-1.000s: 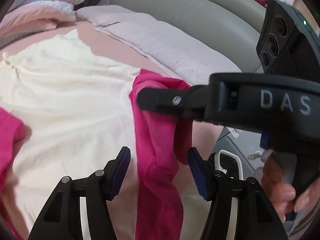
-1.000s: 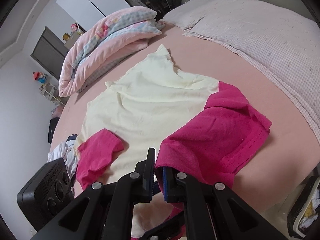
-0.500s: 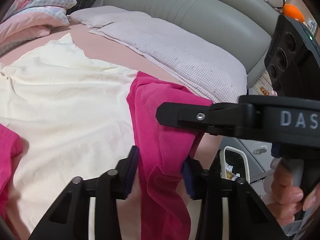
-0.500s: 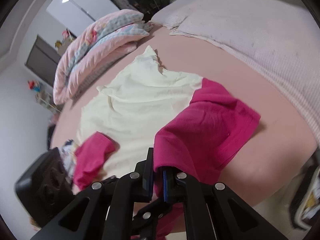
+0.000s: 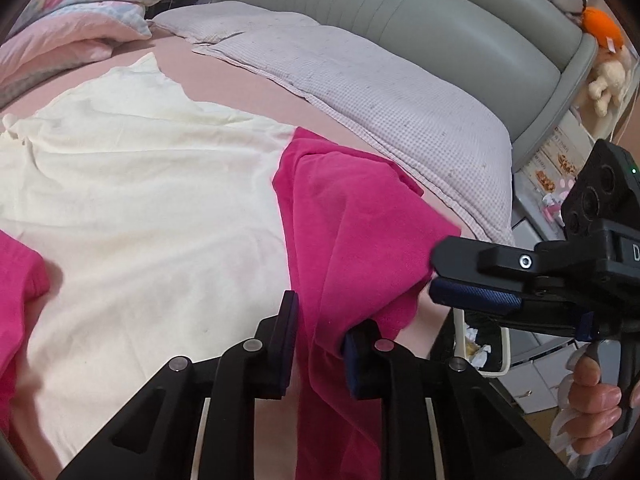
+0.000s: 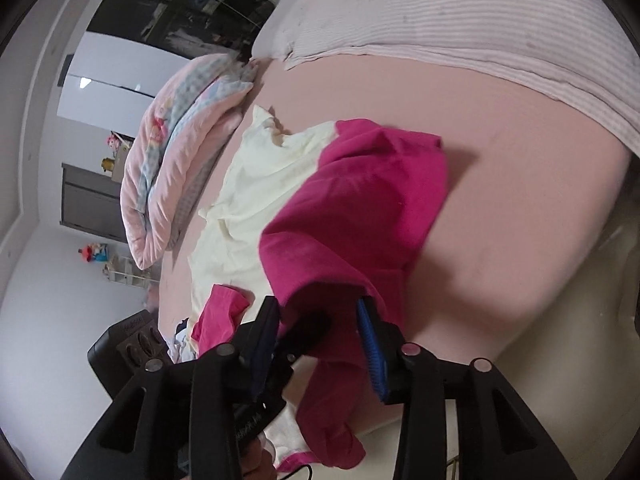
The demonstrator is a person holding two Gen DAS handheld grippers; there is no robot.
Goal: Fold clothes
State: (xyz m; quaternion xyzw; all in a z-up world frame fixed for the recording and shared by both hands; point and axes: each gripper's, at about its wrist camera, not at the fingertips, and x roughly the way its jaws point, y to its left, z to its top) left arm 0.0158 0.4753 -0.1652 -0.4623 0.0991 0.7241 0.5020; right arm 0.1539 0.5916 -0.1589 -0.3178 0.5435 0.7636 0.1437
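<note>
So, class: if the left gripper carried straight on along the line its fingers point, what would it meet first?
Most likely the pink sleeve, already bunched between the left gripper jaws; beyond it lies the cream shirt, though depth is hard to judge.

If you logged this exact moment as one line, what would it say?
step: handing over pink sleeve | left gripper: closing on sleeve | right gripper: just opened, sleeve draped between | cream shirt body: flat on bed

A bedroom in a home. A bed [image 5: 240, 92] with a pink sheet carries a checked pillow [image 5: 400, 108] along its head edge, against a padded grey headboard [image 5: 440, 16]. A folded quilt [image 6: 180, 152] lies at the far edge. Soft toys [image 5: 600, 60] sit by the headboard's corner, and more toys stand on a shelf [image 6: 120, 272].
</note>
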